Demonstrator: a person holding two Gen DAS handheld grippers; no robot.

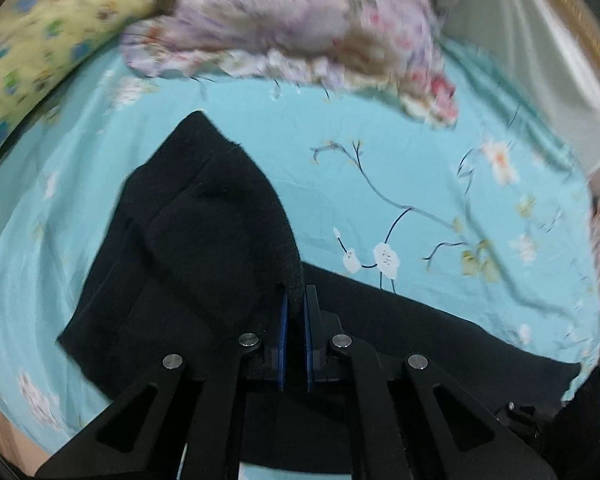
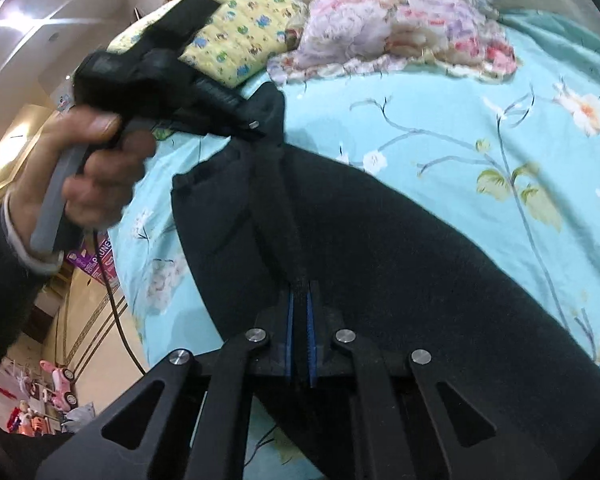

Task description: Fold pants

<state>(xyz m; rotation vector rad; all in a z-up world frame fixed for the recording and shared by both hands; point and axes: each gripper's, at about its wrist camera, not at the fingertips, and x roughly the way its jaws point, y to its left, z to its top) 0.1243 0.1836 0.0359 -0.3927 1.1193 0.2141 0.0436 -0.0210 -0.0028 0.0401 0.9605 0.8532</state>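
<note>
Black pants (image 1: 204,232) lie on a turquoise flowered bedsheet (image 1: 400,152). My left gripper (image 1: 295,296) is shut on an edge of the pants and holds it lifted, so the cloth hangs folded over to the left. My right gripper (image 2: 300,292) is shut on another edge of the pants (image 2: 380,248), with the cloth stretched away from it. In the right wrist view the left gripper (image 2: 260,130) shows at upper left, held by a hand (image 2: 92,168), pinching the far end of the same ridge of cloth.
A yellow patterned pillow (image 1: 40,40) and a pink and white flowered quilt (image 1: 300,20) lie at the head of the bed. The bed's left edge (image 2: 128,280) drops to a floor with toys (image 2: 56,384). A cable (image 2: 116,312) hangs from the left gripper.
</note>
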